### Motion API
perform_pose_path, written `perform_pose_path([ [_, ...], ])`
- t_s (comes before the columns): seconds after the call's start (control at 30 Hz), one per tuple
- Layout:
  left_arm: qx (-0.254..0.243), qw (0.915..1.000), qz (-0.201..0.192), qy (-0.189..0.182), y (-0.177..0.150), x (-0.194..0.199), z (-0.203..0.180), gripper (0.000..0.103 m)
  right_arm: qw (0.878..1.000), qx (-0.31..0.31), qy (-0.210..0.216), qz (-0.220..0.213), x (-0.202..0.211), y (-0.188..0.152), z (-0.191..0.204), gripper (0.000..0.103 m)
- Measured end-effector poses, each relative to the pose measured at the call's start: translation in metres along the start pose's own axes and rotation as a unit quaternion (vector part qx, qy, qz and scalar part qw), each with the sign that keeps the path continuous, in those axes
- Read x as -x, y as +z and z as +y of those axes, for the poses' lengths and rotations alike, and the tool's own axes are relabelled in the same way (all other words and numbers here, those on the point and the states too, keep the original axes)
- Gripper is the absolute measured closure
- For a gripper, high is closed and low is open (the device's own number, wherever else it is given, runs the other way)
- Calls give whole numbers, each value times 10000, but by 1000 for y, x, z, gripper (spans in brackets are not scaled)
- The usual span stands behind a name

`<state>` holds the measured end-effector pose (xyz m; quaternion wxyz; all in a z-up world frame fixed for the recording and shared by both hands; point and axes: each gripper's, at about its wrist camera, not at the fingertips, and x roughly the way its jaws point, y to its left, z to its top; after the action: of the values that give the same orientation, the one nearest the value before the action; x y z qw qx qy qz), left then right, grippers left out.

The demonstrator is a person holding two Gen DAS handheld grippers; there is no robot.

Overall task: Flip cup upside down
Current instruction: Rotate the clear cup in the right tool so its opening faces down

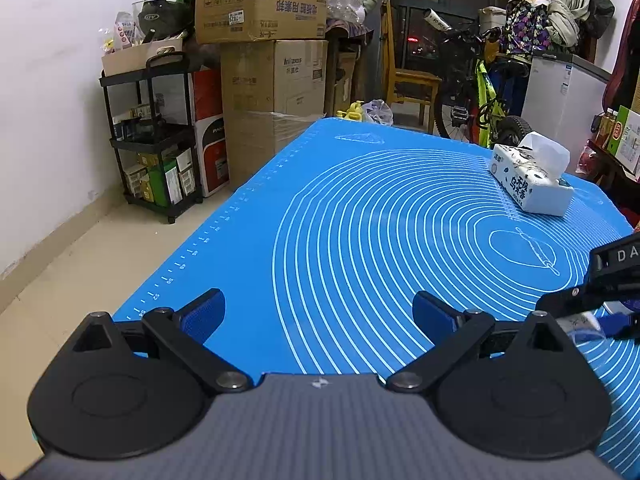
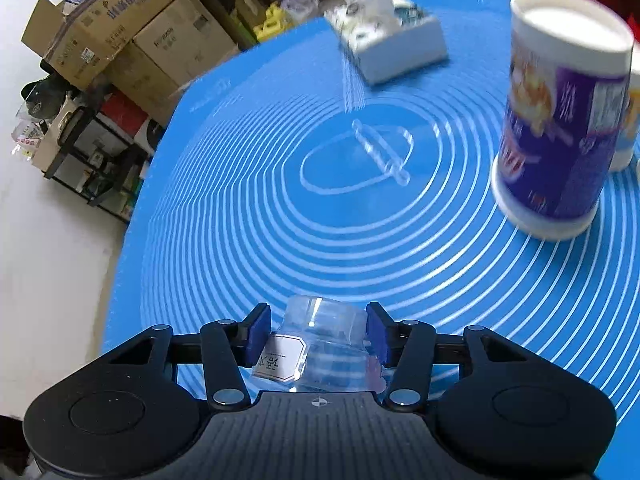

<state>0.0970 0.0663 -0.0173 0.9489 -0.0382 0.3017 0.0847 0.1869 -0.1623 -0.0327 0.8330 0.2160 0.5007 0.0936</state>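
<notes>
My right gripper (image 2: 316, 332) is shut on a clear plastic cup (image 2: 320, 344) with a white label, held above the blue mat (image 2: 240, 240); its base points forward, away from the camera. In the left wrist view the right gripper (image 1: 608, 312) shows at the right edge with the clear cup (image 1: 582, 330) under it. My left gripper (image 1: 318, 314) is open and empty above the mat's (image 1: 360, 220) near left part.
A purple and white paper cup (image 2: 560, 120) stands upside down on the mat at the right, with another white cup (image 2: 628, 128) behind it. A tissue pack (image 2: 392, 40) lies at the far side, also seen from the left wrist (image 1: 528, 178). Boxes, a black shelf, a bicycle beyond.
</notes>
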Motion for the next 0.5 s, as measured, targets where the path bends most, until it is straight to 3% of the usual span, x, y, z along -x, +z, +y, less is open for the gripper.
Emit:
perform_pose_path([
  [0.1,11,10000,-7,-6,0,0,0,4,9987,224,-158,-421,2,1,-1,48],
  [0.17,20,10000,-28,-23,-1,1,-2,4,9918,733,-482,-931,6,-5,5,48],
  [0.23,7,10000,-60,-67,0,4,-4,4,9768,1383,-796,-1430,10,-18,13,48],
  [0.33,-47,9998,-101,-159,0,9,-10,4,9395,2500,-1148,-2043,15,-49,25,48],
  [0.4,-93,9997,-113,-195,-1,11,-13,4,9273,2827,-1134,-2176,19,-65,26,48],
  [0.5,-169,9995,-109,-246,-3,14,-20,4,9206,2994,-1148,-2229,25,-81,22,48],
])
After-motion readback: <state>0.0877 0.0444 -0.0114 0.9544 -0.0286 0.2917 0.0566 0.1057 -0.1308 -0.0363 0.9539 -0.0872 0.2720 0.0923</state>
